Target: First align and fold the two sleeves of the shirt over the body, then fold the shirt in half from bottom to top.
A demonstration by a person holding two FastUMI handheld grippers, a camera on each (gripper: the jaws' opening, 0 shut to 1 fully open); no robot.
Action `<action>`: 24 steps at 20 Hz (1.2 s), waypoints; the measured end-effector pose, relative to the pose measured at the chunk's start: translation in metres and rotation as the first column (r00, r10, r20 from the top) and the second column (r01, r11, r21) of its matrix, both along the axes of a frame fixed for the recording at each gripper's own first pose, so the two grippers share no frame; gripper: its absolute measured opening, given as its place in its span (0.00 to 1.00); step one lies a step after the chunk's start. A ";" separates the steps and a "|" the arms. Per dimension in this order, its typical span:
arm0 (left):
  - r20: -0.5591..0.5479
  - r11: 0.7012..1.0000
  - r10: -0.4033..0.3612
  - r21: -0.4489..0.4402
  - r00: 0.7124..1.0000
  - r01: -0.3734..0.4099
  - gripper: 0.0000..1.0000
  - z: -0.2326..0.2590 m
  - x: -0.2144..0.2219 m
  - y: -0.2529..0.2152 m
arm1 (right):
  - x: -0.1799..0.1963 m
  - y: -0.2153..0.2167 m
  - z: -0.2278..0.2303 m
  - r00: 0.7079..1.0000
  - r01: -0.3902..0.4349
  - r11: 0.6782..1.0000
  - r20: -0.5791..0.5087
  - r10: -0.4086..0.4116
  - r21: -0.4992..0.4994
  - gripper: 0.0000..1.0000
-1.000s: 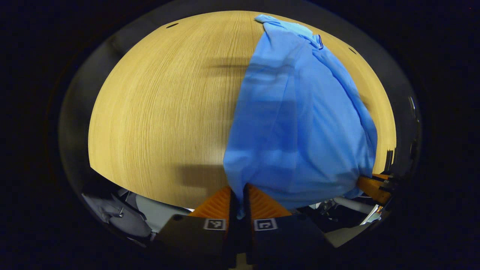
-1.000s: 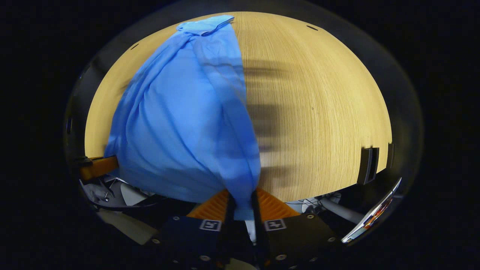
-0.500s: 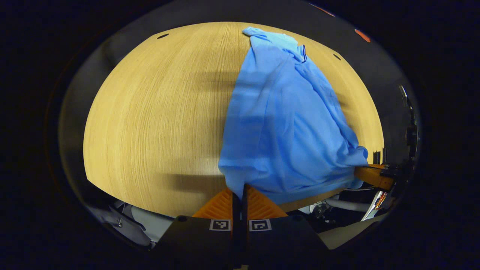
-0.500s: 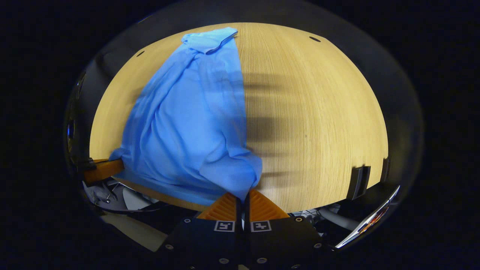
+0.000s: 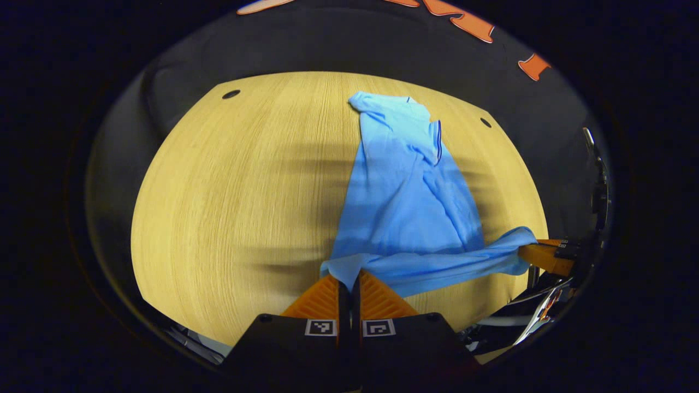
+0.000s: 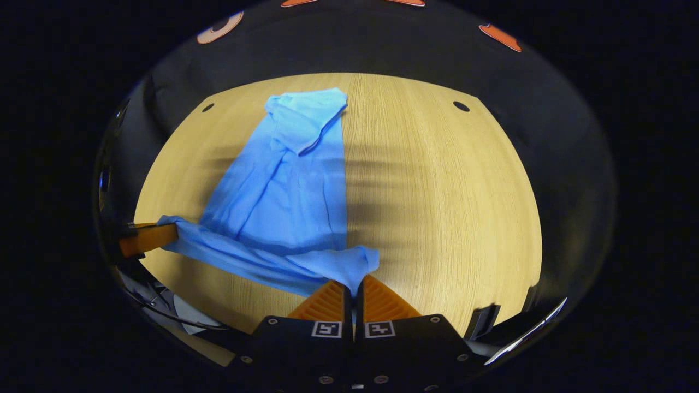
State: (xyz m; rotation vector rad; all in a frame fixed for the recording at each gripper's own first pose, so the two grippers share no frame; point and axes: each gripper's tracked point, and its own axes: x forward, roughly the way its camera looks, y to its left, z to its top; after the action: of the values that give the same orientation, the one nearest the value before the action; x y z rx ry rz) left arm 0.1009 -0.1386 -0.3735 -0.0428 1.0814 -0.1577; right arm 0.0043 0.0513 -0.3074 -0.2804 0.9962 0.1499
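Observation:
A light blue shirt lies lengthwise on the wooden table, collar end far from me, sleeves folded over the body. Its near hem is lifted off the table and stretched between the two grippers. My left gripper is shut on the hem's left corner. In the right gripper view the same shirt runs away from me, and my right gripper is shut on the hem's right corner. The right gripper also shows at the far right of the left gripper view, and the left gripper at the far left of the right gripper view.
The table's near edge runs just below the grippers. Small dark holes mark the table's far corners. The booth's black cloth wall rises behind the table. Bare wood lies on either side of the shirt.
Both grippers have carried the hem forward and down over the table. The cloth that hung big and close before now lies flatter on the table, with the hem pulled into a low band.

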 end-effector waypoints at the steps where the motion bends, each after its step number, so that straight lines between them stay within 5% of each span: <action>1: 0.018 1.000 0.000 0.006 1.000 0.000 0.04 0.004 0.014 0.002 | 0.012 0.001 0.009 1.000 -0.004 1.000 0.021 0.004 -0.006 0.01; 17: 0.197 0.999 0.006 -0.037 0.980 0.002 0.04 0.074 0.206 -0.011 | 0.200 0.047 0.098 0.968 -0.061 0.996 0.241 0.074 -0.060 0.01; 24: 0.216 1.000 0.004 -0.007 0.976 -0.003 0.04 0.060 0.279 -0.007 | 0.270 0.068 0.080 0.963 -0.048 0.997 0.264 0.063 -0.063 0.01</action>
State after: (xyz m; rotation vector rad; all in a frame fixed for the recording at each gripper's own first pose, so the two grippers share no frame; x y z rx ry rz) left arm 0.3797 -0.1456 -0.3134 -0.0326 0.8640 -0.1592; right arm 0.2747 0.1198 -0.2270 -0.3697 0.7268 0.1312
